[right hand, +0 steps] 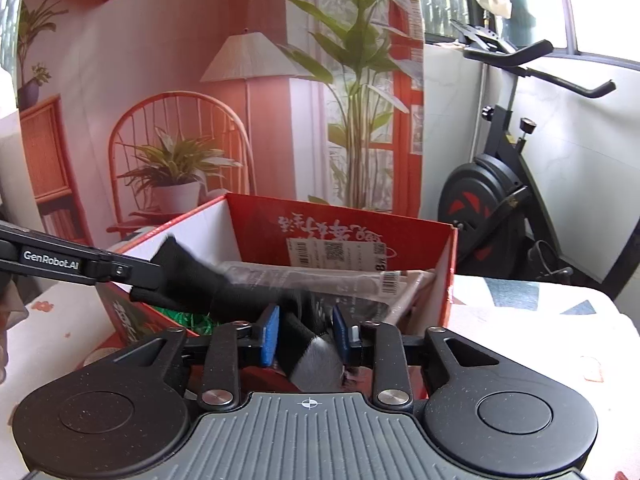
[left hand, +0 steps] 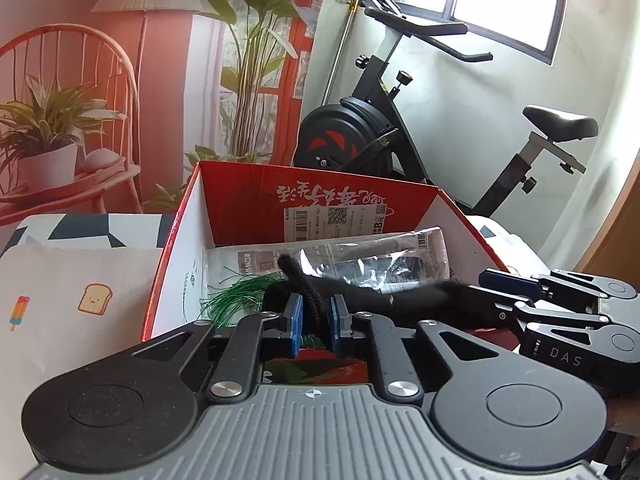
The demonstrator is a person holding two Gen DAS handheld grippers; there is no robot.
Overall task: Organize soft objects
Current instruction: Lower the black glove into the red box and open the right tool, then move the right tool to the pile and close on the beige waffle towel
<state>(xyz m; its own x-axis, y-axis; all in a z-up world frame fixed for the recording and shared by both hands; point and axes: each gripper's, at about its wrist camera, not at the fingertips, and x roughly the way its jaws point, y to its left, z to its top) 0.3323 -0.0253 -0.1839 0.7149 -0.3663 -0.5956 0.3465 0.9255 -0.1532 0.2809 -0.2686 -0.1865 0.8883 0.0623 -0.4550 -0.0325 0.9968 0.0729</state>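
Both wrist cameras ride low behind their tools, tilted slightly down and close to the open red box [left hand: 320, 196]. The left view sits left, the right view right; both share the box and the far exercise bike [right hand: 500, 200].

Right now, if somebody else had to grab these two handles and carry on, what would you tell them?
Left gripper: the black sock's cuff end sits between its pads, above the red box.
Right gripper: the sock's grey-toed end lies between its pads, which look slack.
In the box: a plastic packet and green tinsel.
Done: sock carried over the box.
Left: let it drop in.
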